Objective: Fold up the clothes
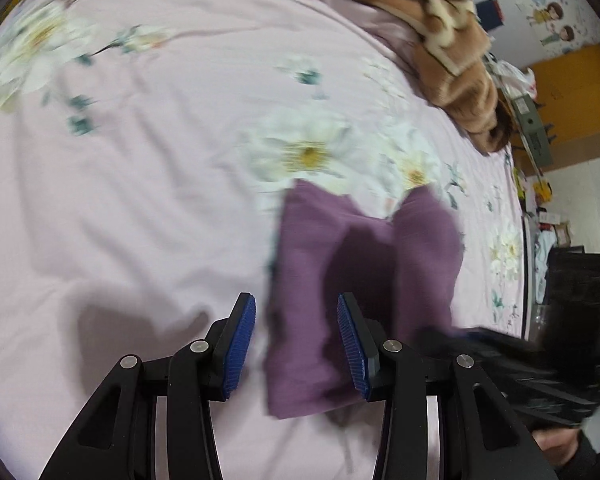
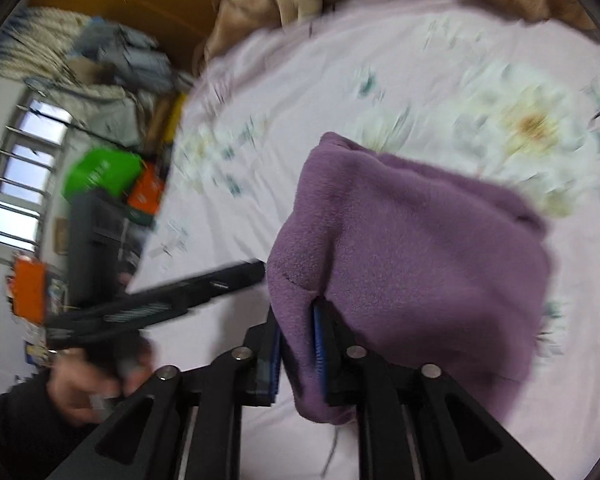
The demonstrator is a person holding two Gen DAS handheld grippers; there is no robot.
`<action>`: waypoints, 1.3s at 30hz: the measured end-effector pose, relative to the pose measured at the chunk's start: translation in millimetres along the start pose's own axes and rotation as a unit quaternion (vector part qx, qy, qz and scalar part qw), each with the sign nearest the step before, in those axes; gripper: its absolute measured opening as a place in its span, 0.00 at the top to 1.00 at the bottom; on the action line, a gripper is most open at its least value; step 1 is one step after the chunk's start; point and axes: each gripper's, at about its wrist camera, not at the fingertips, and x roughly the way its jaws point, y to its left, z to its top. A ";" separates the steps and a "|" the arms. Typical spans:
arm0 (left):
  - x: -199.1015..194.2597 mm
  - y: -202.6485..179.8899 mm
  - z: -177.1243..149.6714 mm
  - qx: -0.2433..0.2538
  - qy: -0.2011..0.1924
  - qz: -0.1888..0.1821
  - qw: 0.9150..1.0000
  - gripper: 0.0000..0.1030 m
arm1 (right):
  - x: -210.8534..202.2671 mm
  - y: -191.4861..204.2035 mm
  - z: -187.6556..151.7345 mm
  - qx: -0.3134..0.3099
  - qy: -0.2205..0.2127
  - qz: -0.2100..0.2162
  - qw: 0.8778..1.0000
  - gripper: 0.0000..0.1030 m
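A purple fleece garment hangs bunched over the pink floral bedsheet. My right gripper is shut on a fold of its near edge and holds it up off the bed. In the left wrist view the same purple garment hangs just ahead, between and beyond the fingers. My left gripper is open with blue pads and holds nothing. The right gripper's black body shows blurred at the right of that view.
A brown and cream blanket lies heaped along the far side of the bed. The pink floral sheet spreads wide to the left. Cluttered shelves and boxes stand beyond the bed's edge. The left gripper's body crosses the right view.
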 end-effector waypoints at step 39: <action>76.1 -95.4 22.0 0.149 0.037 0.013 0.988 0.77 | -41.3 -125.5 3.7 0.112 -0.074 -0.114 0.984 0.86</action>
